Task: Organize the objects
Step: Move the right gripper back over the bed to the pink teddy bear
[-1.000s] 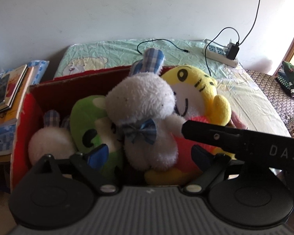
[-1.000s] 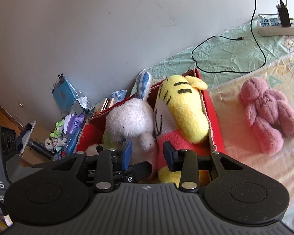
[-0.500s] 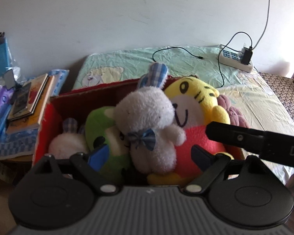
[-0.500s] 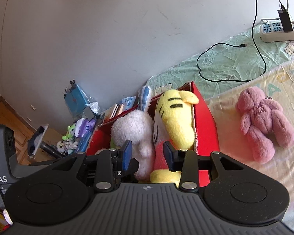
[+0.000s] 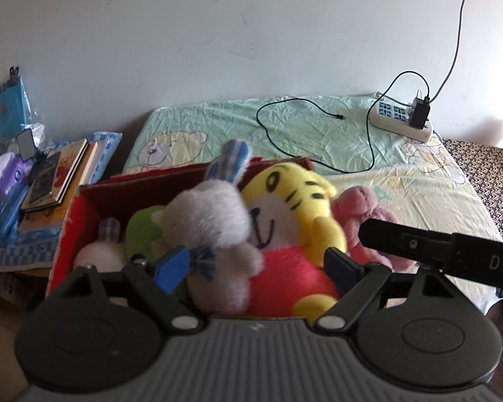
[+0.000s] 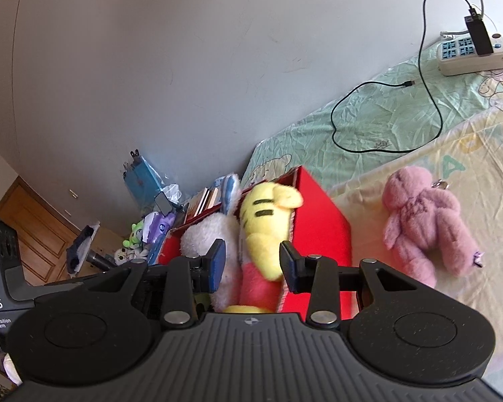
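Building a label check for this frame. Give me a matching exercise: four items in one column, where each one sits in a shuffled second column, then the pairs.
Column 1
1. yellow tiger plush
2. pink plush
3. power strip
4. stack of books

Column 2
A. on the bed sheet, outside the box, to its right
B. at the far end of the bed, by the wall
C. inside the red box, beside the white bunny plush
D. on the side surface left of the box

Pairs: 1-C, 2-A, 3-B, 4-D
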`<state>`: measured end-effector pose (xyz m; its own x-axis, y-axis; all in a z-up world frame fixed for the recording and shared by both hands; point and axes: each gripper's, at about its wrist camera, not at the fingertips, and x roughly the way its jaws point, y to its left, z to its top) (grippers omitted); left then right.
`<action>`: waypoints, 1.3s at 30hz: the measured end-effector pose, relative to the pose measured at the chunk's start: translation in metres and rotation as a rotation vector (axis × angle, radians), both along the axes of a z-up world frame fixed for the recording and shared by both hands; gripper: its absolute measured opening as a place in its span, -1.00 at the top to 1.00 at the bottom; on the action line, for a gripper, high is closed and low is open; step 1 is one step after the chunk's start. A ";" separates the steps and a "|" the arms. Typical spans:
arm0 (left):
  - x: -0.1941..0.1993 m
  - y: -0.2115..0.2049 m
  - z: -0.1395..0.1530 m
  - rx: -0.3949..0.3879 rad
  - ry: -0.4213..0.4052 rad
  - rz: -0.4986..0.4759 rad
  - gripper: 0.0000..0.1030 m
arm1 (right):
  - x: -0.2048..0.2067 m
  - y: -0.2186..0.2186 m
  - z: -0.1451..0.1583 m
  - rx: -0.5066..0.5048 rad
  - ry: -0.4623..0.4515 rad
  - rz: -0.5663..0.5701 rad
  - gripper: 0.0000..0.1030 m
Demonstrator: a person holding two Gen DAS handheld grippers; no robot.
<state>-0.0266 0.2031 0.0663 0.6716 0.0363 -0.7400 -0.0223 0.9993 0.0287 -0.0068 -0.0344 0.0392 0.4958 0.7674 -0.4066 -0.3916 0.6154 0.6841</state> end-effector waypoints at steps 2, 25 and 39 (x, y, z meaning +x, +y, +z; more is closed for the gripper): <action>0.002 -0.009 0.001 -0.001 -0.001 -0.005 -0.71 | 0.003 -0.009 -0.001 0.007 0.003 -0.003 0.23; 0.023 -0.115 -0.009 0.040 0.026 -0.090 -0.69 | 0.038 -0.105 -0.034 0.043 0.108 -0.056 0.23; 0.027 -0.168 -0.061 0.051 0.101 -0.191 -0.68 | 0.065 -0.128 -0.082 -0.039 0.200 -0.032 0.23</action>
<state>0.0003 0.0350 0.0053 0.5924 -0.0452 -0.8044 0.1727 0.9823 0.0720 0.0583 -0.1623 -0.0431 0.4259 0.7342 -0.5287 -0.2302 0.6530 0.7215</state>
